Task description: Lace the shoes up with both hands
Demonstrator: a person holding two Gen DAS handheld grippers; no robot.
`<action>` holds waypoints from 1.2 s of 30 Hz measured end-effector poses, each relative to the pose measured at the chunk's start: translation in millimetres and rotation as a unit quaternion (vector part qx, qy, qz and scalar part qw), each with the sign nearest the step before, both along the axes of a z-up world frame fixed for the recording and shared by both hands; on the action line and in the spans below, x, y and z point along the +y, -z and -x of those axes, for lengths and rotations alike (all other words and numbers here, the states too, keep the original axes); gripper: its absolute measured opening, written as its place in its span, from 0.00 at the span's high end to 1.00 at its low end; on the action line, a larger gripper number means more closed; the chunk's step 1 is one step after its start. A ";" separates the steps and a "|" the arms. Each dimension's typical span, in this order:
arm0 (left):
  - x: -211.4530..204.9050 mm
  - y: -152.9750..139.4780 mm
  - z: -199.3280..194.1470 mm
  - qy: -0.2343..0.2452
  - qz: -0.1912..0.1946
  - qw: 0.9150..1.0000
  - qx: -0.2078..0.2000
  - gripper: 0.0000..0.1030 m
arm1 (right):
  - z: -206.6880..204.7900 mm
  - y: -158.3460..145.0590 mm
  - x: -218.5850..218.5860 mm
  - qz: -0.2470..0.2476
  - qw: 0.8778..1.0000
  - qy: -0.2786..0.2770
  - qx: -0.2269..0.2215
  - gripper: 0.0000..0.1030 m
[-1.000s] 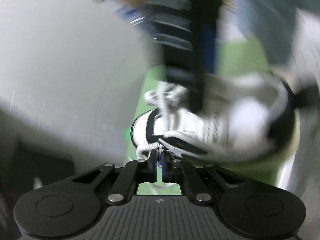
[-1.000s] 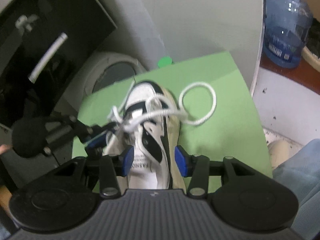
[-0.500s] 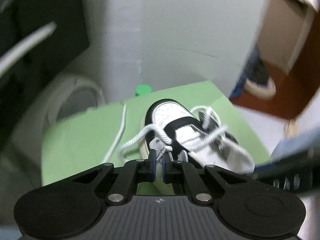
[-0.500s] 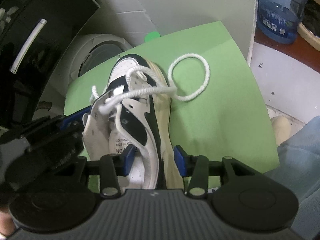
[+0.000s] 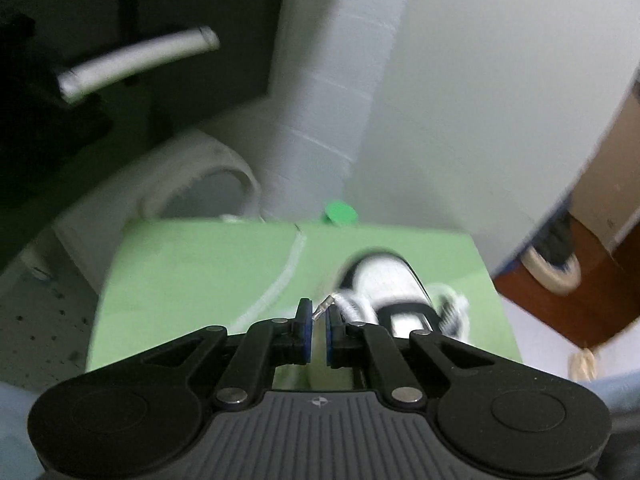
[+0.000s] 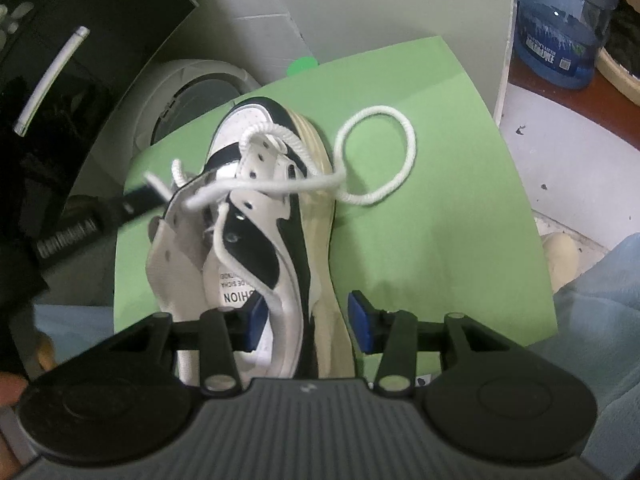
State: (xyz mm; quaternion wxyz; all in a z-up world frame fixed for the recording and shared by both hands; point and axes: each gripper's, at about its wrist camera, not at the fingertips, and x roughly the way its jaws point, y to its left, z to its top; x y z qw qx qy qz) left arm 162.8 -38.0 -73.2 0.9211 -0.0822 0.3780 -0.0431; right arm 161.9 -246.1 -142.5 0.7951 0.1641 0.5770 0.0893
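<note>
A white and black sneaker (image 6: 256,216) lies on a green mat (image 6: 420,240), toe pointing away. Its white lace (image 6: 280,186) crosses the eyelets, and one end curls into a loop (image 6: 376,152) on the mat to the right. My right gripper (image 6: 308,318) is open, its blue pads on either side of the shoe's heel. In the left wrist view the shoe (image 5: 384,280) is blurred. My left gripper (image 5: 317,318) is shut on the lace tip (image 5: 322,307), just left of the toe. That gripper also shows at the shoe's left (image 6: 132,200).
A white round appliance (image 6: 192,92) stands behind the mat, beside a dark cabinet with a silver handle (image 6: 52,80). A blue water jug (image 6: 560,32) sits at the back right on a brown floor. A green cap (image 6: 302,65) lies at the mat's far edge. A person's light blue trouser leg (image 6: 600,300) is at the right.
My left gripper has swung round and drawn the lace tip leftward and back from the shoe. The right gripper stays open and has dropped closer around the heel.
</note>
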 end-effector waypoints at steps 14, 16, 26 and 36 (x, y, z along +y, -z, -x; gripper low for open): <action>49.1 -155.5 31.6 -0.035 -0.003 0.972 -0.230 0.95 | -1.7 1.9 1.5 0.008 1.000 -0.002 0.000 0.53; 59.7 -181.3 37.0 -0.039 0.003 0.966 -0.256 0.95 | -1.5 2.2 2.4 0.011 1.000 -0.004 -0.002 0.53; 117.0 -308.5 71.9 -0.065 0.008 0.922 -0.381 0.95 | -1.2 1.2 6.2 0.026 1.000 -0.009 -0.010 0.53; 145.9 -359.9 82.6 -0.083 0.019 0.910 -0.406 0.95 | 0.7 0.7 8.6 0.036 0.999 -0.013 -0.015 0.51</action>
